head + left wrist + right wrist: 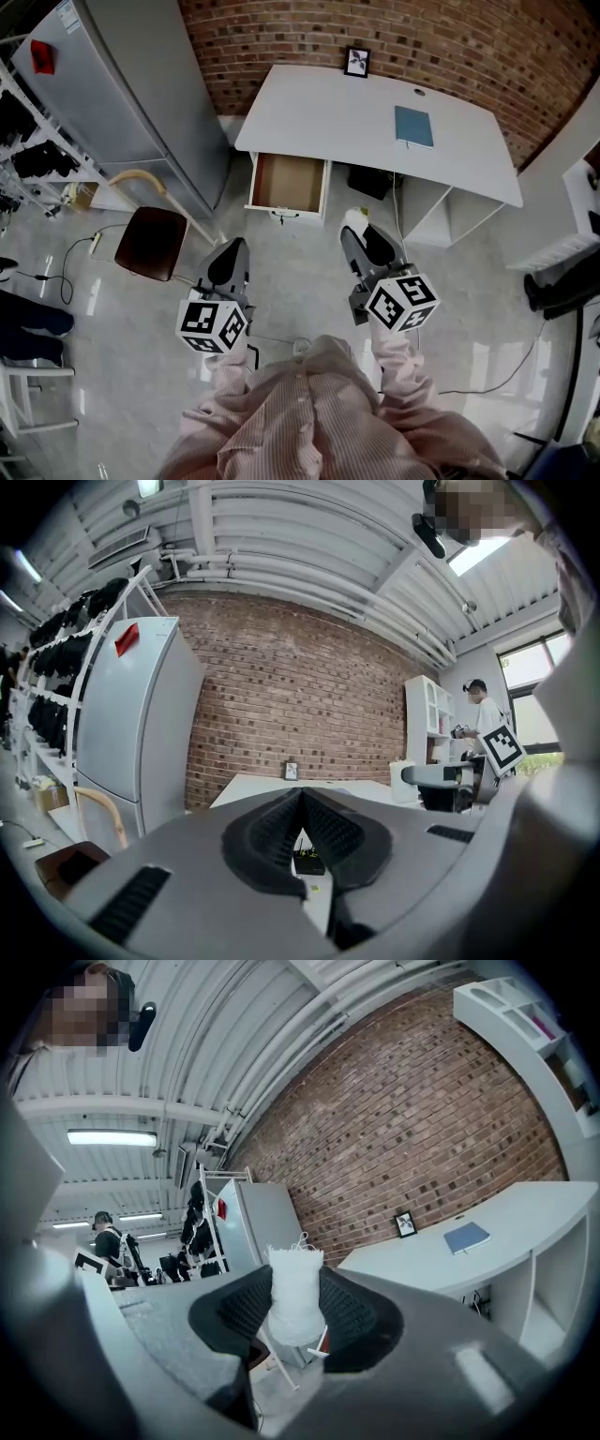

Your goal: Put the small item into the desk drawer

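Note:
The white desk (328, 112) stands against the brick wall, its wooden drawer (289, 183) pulled open and empty-looking at the front left. My right gripper (355, 228) hovers over the floor just right of the drawer, shut on a small white pouch-like item (354, 217). In the right gripper view the white item (295, 1297) stands upright between the ribbed pads of the right gripper (295, 1314). My left gripper (234, 247) is lower left of the drawer. In the left gripper view, the left gripper (301, 803) has its tips touching with nothing between them.
A blue notebook (413, 126) and a small picture frame (357, 62) are on the desk. A grey fridge (131, 84) stands to the left, a dark-seated chair (150, 242) in front of it. A black box (370, 180) sits under the desk. Cables lie on the floor.

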